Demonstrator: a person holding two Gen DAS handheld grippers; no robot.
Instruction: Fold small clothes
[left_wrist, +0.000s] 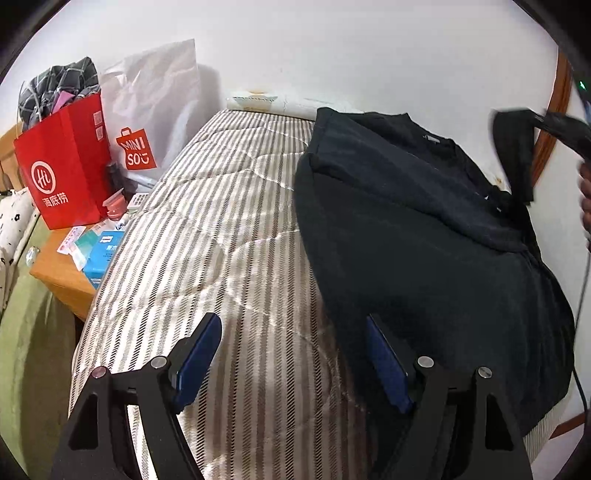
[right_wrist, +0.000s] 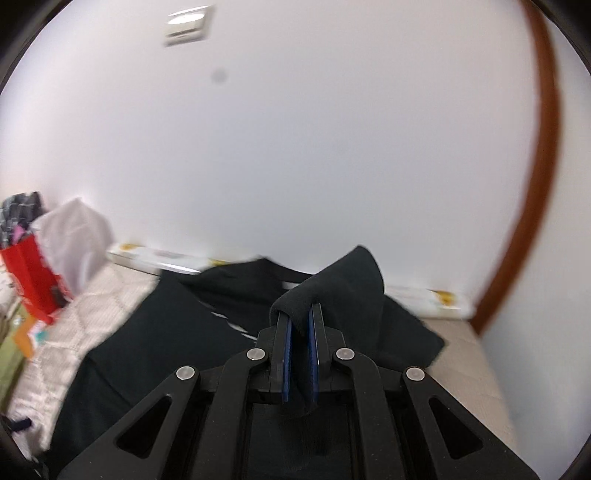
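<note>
A black sweatshirt (left_wrist: 417, 229) lies on the striped mattress (left_wrist: 229, 229), toward its right side by the wall. My left gripper (left_wrist: 291, 332) is open and empty, low over the mattress, with its right finger at the garment's near left edge. My right gripper (right_wrist: 300, 314) is shut on a fold of the black sweatshirt (right_wrist: 332, 280) and holds it lifted above the rest of the garment (right_wrist: 166, 332). In the left wrist view the right gripper (left_wrist: 554, 125) shows at the far right with the lifted sleeve hanging from it.
A red paper bag (left_wrist: 62, 166) and a white Miniso bag (left_wrist: 147, 110) stand on a wooden bedside table (left_wrist: 62, 273) left of the mattress, with small boxes and bottles. A white wall runs behind the bed. A brown wooden frame (right_wrist: 543, 184) curves at the right.
</note>
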